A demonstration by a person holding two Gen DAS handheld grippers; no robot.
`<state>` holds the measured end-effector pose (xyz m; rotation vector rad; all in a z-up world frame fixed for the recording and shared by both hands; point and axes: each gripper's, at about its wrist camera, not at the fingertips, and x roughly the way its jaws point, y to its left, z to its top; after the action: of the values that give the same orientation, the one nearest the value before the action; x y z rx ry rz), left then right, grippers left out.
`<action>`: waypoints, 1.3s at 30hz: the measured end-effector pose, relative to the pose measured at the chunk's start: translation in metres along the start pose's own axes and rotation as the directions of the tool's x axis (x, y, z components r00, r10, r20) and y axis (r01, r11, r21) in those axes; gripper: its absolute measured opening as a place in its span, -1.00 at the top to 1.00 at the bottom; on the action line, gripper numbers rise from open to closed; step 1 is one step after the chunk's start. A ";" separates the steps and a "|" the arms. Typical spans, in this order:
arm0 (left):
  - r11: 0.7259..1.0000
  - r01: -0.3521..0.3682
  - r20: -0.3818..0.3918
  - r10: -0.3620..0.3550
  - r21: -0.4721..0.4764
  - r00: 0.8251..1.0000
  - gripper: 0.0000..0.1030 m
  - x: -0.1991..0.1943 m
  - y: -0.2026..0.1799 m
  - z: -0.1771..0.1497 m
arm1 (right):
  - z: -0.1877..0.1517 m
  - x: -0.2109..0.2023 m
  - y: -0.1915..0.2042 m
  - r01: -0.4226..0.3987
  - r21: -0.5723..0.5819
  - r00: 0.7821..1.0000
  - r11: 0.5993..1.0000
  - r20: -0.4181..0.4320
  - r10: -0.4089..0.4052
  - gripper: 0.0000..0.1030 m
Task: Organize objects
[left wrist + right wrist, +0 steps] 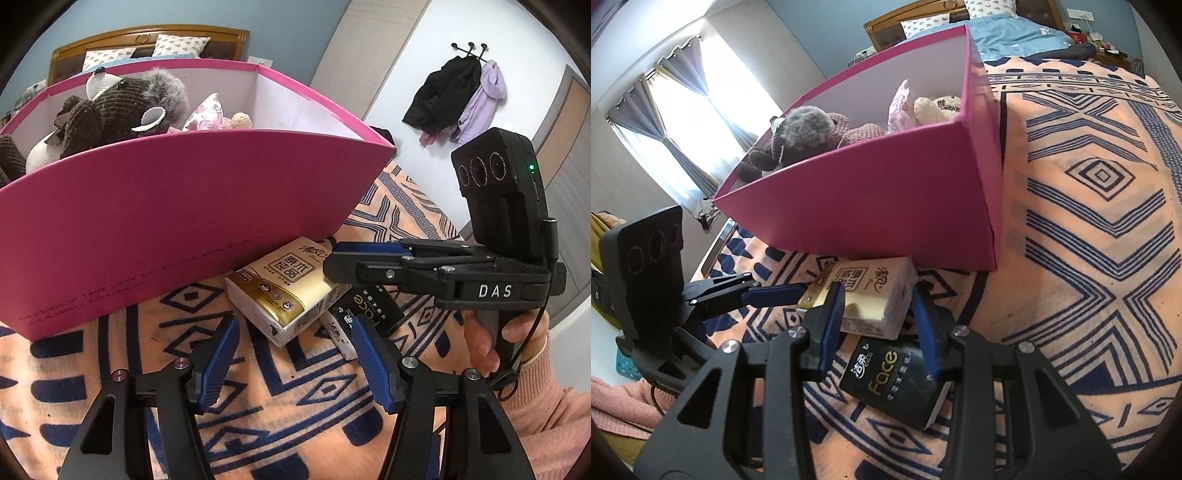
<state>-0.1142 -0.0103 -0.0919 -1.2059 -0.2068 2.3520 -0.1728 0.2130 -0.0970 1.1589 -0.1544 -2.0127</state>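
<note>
A gold and white tissue pack (pixel 280 291) lies on the bed in front of the pink box (pixel 177 221), partly on top of a black "Face" tissue pack (pixel 369 310). My left gripper (pixel 295 354) is open just short of both packs. My right gripper (pixel 879 321) is open, its fingers on either side of the gold pack (pixel 875 291), above the black pack (pixel 890 376). The right gripper also shows in the left wrist view (pixel 332 258), reaching in from the right. The pink box (pixel 886 192) holds several plush toys (pixel 118 107).
The orange blanket with blue patterns (pixel 1089 221) covers the bed. A wooden headboard and pillows (pixel 147 44) are behind the box. Coats hang on the wall (pixel 461 96) at the right. A window with curtains (pixel 672 122) is at the left.
</note>
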 end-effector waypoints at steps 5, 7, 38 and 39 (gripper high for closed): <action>1.000 -0.006 0.006 0.006 0.000 1.000 -0.14 0.002 0.006 0.004 | -0.001 0.006 0.007 -0.001 -0.020 1.000 1.000 -0.014 0.001 0.22; 1.000 -0.007 0.009 0.007 -0.007 1.000 -0.14 0.003 0.007 0.006 | -0.001 0.008 0.010 -0.007 -0.026 1.000 1.000 -0.021 0.006 0.22; 1.000 -0.011 0.038 0.011 -0.003 0.999 0.08 -0.021 0.016 0.001 | -0.005 -0.006 0.015 -0.039 -0.033 0.999 0.999 0.010 0.040 0.22; 1.000 -0.013 0.041 0.013 0.000 0.999 0.08 -0.022 0.015 0.001 | -0.005 -0.006 0.016 -0.039 -0.034 0.999 0.999 0.011 0.039 0.22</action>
<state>-0.1089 -0.0339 -0.0806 -1.1630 -0.2135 2.3895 -0.1586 0.2077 -0.0885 1.1150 -0.1475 -1.9811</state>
